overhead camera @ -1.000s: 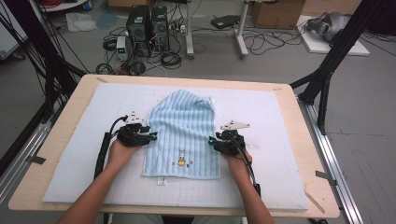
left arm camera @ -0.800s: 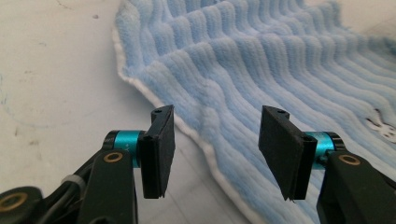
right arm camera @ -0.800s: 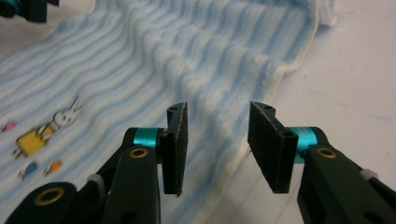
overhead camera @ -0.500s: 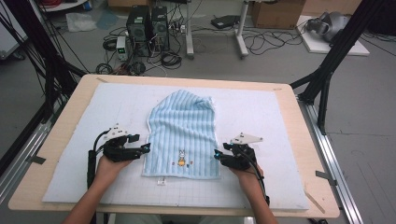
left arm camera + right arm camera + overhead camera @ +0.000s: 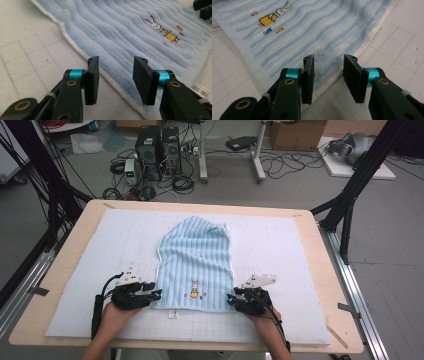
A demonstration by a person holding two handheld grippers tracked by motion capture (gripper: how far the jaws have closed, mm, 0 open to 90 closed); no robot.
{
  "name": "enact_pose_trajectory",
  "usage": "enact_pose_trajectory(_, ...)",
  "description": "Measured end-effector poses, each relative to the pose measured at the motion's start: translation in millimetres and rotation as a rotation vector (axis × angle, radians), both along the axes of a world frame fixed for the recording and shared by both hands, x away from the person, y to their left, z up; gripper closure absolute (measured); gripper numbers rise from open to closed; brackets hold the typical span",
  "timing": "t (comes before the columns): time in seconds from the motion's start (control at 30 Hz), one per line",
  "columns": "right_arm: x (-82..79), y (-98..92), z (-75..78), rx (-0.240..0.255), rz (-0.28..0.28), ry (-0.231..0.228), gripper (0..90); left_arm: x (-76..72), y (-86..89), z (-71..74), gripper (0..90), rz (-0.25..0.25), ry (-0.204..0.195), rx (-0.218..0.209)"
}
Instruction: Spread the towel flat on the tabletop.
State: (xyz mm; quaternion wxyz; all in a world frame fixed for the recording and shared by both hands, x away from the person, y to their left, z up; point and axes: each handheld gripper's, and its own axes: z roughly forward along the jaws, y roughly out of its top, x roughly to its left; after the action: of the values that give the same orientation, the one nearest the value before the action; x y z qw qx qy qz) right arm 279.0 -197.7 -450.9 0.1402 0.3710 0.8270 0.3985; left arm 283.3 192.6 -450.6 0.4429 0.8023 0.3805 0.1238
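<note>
Cables, computer towers and black frame legs crowd the floor behind the pale wooden surface [image 5: 75, 230], which carries a white gridded mat [image 5: 300, 245]. On the mat lies a light blue ribbed towel with a white hem and a small embroidered rabbit [image 5: 195, 257], its near edge straight and close to the person, its far end bunched into a narrower, rounded shape.

The left tool [image 5: 152, 295] sits at the towel's near left corner, the right tool [image 5: 232, 299] at its near right corner. Both have just been closing, yet each stands part open: in the left gripper view [image 5: 116, 82] the hem runs through the gap between the black jaws without either pad pressing it, and in the right gripper view [image 5: 329, 78] the towel's edge likewise lies loose in the gap.

The step in hand looks like a pinch of both near corners. To do it well, each lower jaw should slide under the hem so that the full thickness is caught, not just the pile. Both tools should close together and at matching spots, so the towel lifts evenly and does not skew.
</note>
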Motion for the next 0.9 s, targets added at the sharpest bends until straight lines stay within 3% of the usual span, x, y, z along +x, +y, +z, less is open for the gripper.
enact_pose_trajectory(0.03,-0.5,-0.2,0.7,0.001,0.003,0.008,68.5,-1.4,-2.8,-0.6,57.9,-0.004,-0.003,0.019)
enact_pose_trajectory(0.1,-1.5,-1.2,0.9,0.012,0.011,0.025,78.8,-6.0,-9.4,-0.2,62.6,-0.019,-0.047,0.091)
enact_pose_trajectory(0.13,-2.7,-0.9,0.8,0.019,0.018,0.031,83.7,-7.4,-10.8,-0.1,69.0,-0.033,-0.046,0.087)
enact_pose_trajectory(0.2,-4.7,0.4,1.8,0.007,0.035,0.032,85.4,-10.8,-12.3,0.5,86.1,-0.051,-0.043,0.091)
enact_pose_trajectory(0.5,-23.9,-3.7,4.9,0.022,0.125,0.093,85.2,-30.8,5.7,-0.3,87.0,-0.084,0.002,0.029)
enact_pose_trajectory(0.9,-59.4,-11.4,10.1,0.045,0.218,0.15,85.2,-71.2,17.3,0.3,86.9,-0.183,0.039,-0.039)
